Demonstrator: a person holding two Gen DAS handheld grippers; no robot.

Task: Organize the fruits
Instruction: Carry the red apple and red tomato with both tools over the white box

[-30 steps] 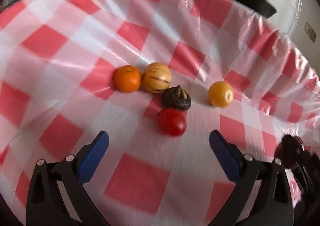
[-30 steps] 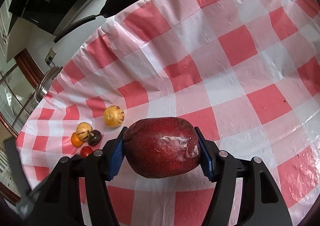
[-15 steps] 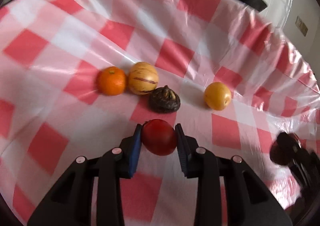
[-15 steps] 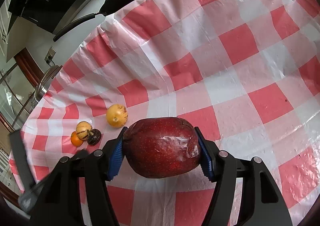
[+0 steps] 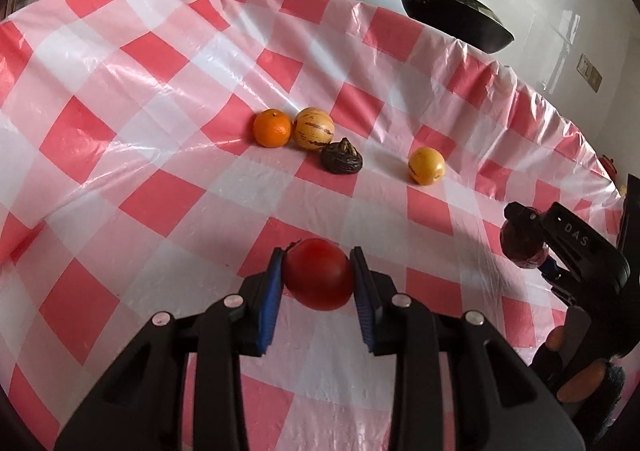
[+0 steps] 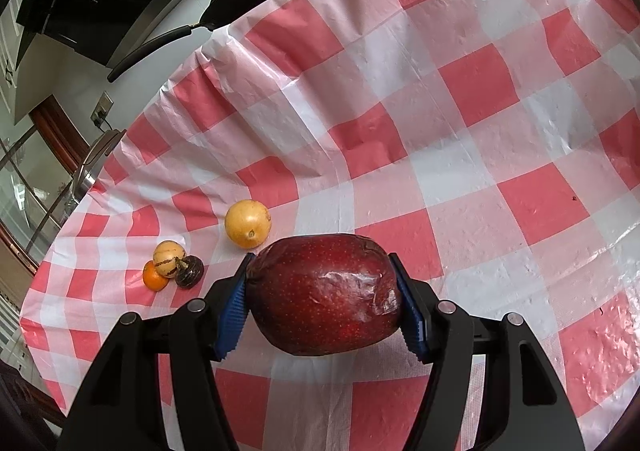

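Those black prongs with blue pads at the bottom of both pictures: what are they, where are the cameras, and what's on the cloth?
They are hand-held two-finger grippers, one in each of a person's hands, each with a camera looking along its fingers. The left gripper is shut on a red tomato. The right gripper is shut on a dark red apple. On the checked tablecloth lie an orange, a striped yellow fruit, a dark wrinkled fruit and a yellow fruit.

Tomato (image 5: 318, 275) and dark red apple (image 6: 324, 297) are held clamped. Orange (image 5: 272, 128), striped melon (image 5: 314, 128) and dark fig (image 5: 342, 158) are clustered; yellow fruit (image 5: 426, 165) apart.
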